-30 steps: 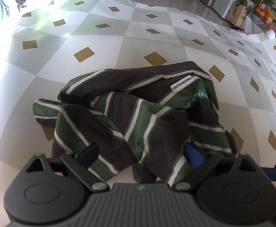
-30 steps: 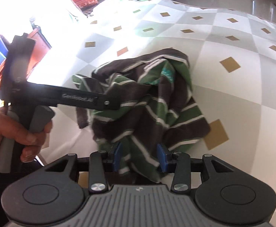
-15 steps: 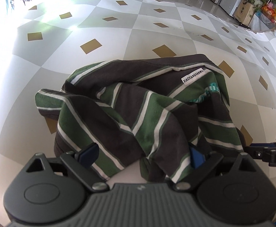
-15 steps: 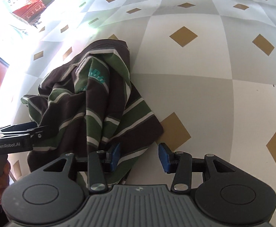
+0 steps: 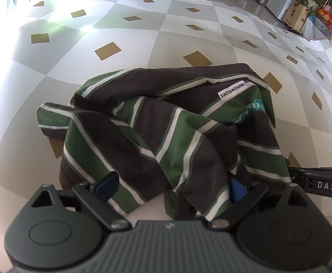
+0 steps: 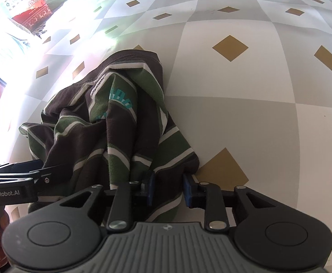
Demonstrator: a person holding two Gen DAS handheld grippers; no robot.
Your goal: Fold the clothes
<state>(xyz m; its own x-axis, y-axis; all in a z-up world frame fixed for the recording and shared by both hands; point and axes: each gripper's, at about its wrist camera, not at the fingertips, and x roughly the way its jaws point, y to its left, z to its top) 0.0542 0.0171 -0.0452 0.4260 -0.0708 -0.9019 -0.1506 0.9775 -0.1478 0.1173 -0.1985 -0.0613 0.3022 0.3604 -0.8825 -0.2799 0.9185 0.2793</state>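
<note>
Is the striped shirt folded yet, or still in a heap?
Still in a heap. The striped shirt lies crumpled on the checkered cloth, stripes running every way, neck label exposed, no flat layers.

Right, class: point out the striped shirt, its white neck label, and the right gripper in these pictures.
striped shirt (image 5: 166,136), left wrist view, on a green stripe near the middle of the bundle.
white neck label (image 5: 232,90), left wrist view, on its printed strip.
right gripper (image 6: 167,190), right wrist view, midway between the blue fingertips, on the pinched hem.
</note>
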